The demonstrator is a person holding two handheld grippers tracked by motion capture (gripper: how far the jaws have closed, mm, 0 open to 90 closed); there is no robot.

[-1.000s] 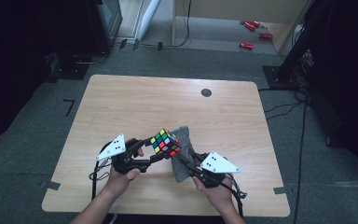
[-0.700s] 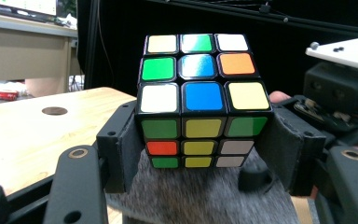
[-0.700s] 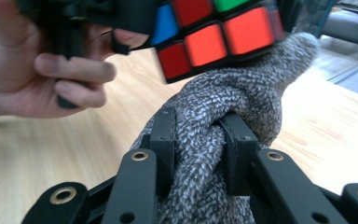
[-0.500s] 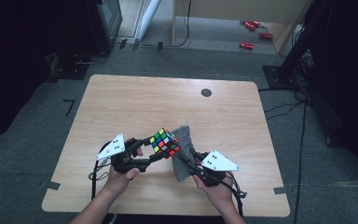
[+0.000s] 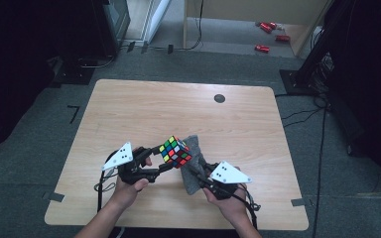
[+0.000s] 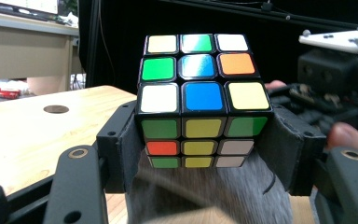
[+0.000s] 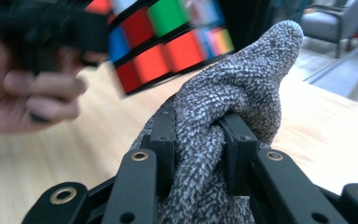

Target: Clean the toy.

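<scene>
Multicoloured three-by-three puzzle cube (image 5: 175, 151) with black edges, clamped between the two black jaws of the left gripper (image 5: 164, 157) and lifted clear of the pale wooden tabletop (image 5: 178, 106). Position in the high view: near-centre of the table, toward six o'clock, with the round dark grommet (image 5: 220, 98) far off toward one o'clock. No long axis on the cube; tilted, one corner toward twelve o'clock in the high view. In the left gripper view, cube (image 6: 199, 100) gripped by its side faces, top face showing white, green, blue, orange and yellow stickers, front face green, yellow, orange and white.

Speckled grey knitted cloth (image 5: 193, 163), bunched and pinched tight between the jaws of the right gripper (image 5: 192, 171), just beside the cube at its four o'clock side; contact with the cube not discernible. Long axis of the cloth from six toward twelve o'clock in the right gripper view, its rounded tip (image 7: 279, 32) uppermost.
</scene>
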